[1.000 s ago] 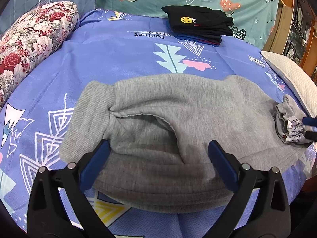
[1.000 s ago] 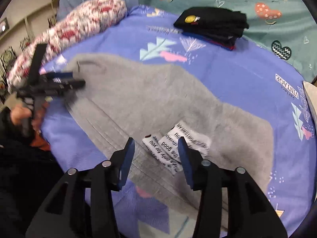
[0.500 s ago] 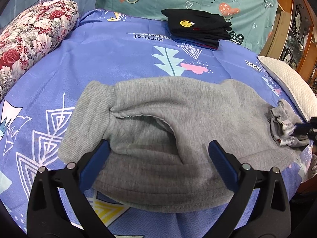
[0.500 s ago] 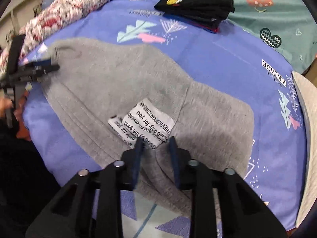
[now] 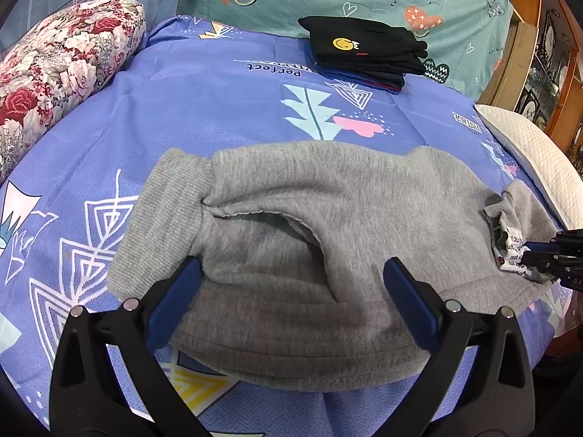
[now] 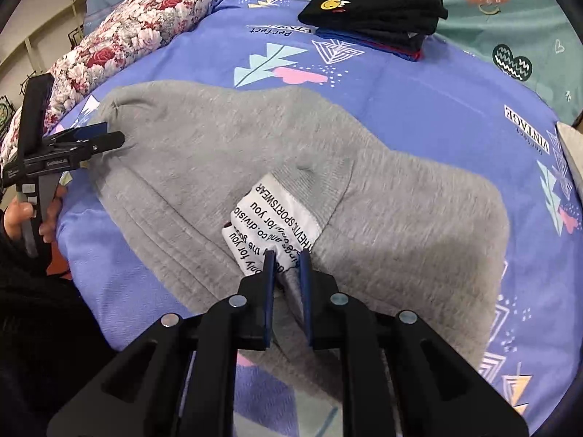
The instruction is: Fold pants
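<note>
On purple patterned bedsheet (image 5: 204, 109), grey pants (image 5: 328, 200) lay folded across near edge. My right gripper (image 6: 287, 259): jaws narrow, pinched on waistband fold with white printed label (image 6: 269, 225). My left gripper (image 5: 291, 276): jaws spread wide, hovering over cuffed leg end (image 5: 164, 215), gripping nothing. Stack of black folded clothes (image 5: 364, 51) sat well apart at far side; floral pillow (image 5: 62, 62) beside sheet at left; white pillow (image 5: 528, 149) at right.

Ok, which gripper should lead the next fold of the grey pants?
Probably the right gripper: its fingers are already pinched on the grey pants at the printed label. The left gripper is open, gripping nothing.
</note>
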Motion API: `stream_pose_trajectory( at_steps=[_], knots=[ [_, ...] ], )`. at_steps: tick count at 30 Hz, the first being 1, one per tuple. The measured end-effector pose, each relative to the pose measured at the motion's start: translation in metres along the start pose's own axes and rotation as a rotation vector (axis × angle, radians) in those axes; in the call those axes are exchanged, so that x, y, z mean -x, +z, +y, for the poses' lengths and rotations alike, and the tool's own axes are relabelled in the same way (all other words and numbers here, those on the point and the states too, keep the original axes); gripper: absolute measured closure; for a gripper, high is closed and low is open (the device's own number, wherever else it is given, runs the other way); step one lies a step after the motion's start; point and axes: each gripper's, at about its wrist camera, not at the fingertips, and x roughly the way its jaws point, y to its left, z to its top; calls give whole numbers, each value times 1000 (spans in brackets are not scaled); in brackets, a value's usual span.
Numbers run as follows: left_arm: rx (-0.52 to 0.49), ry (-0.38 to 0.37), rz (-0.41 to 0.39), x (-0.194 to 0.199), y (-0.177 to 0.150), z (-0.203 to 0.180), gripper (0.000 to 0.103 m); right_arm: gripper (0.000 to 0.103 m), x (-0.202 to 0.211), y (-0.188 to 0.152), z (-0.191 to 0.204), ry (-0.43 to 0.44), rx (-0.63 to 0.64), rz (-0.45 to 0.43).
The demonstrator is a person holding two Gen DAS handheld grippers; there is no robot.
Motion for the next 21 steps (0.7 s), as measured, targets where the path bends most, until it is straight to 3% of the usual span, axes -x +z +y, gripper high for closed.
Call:
stream_pose_trajectory(
  at_steps=[3, 5, 7, 10, 14, 18, 19, 21],
  knots=[
    [-4, 4, 1, -1, 0, 0, 2, 89, 4, -1, 1, 6, 4, -5],
    [-3, 2, -1, -1, 0, 0, 2, 83, 7, -3, 2, 12, 17, 1],
    [-4, 3, 0, -2, 0, -1, 2, 59, 10, -5, 4, 26, 53, 11],
    [-5, 5, 1, -1, 0, -1, 2, 49, 10, -8, 16, -22, 166, 36],
    [-6, 6, 2, -2, 0, -1, 2, 52, -2, -7, 21, -130, 213, 81],
    [-3, 3, -1, -1, -1, -1, 2, 74, -11, -3, 21, -200, 262, 110],
    [-2, 0, -3, -1, -1, -1, 2, 79, -7, -1, 21, -188, 272, 97],
    [1, -4, -5, -1, -2, 0, 2, 80, 12, 11, 14, -164, 236, 27]
  ],
)
